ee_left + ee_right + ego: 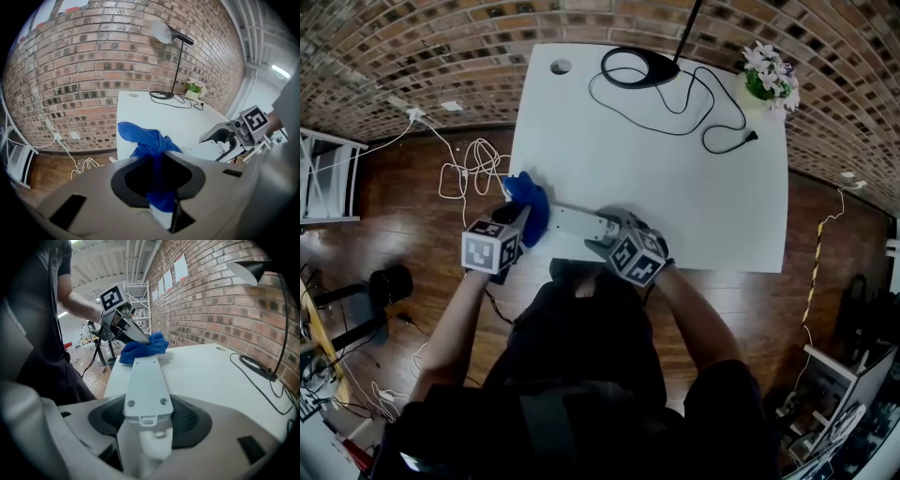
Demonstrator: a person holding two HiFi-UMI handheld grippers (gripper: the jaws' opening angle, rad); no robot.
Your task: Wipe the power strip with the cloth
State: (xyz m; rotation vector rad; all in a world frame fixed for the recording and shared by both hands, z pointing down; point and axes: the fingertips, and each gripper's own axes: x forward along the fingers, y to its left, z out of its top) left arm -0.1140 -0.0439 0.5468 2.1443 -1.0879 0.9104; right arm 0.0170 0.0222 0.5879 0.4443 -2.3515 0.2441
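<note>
With the left gripper (517, 228), jaws nearly together, pinches a bunched blue cloth (531, 201), loose folds spilling out past the tips. With the right gripper (602, 236), jaws set wide, clamps the near end of the white power strip (572, 221) across its width. Holds the strip stretched between the two grippers, far end touching the cloth at the left gripper's tips, a plain face with two small round holes turned up. Works at the near left corner of a white table (675, 197), bare just ahead of both grippers. Finds, well ahead of the right gripper near the table's far edge, a black desk lamp (637, 67) with a thin stem, black cord (712, 111) looping loose to a plug lying on the table. Finds a small pot of pale flowers (772, 79) at the far corner, ahead and to the right of the right gripper, and a round hole (561, 67) in the tabletop far ahead of the left one. Faces a brick wall (441, 56) beyond the table. Stands over dark wood floor (403, 216), white cables (469, 173) coiled just left of the left gripper and running to a wall outlet (414, 114); metal shelving (328, 178) further left, a yellow cable (816, 267) on the floor well right of the right gripper.
</note>
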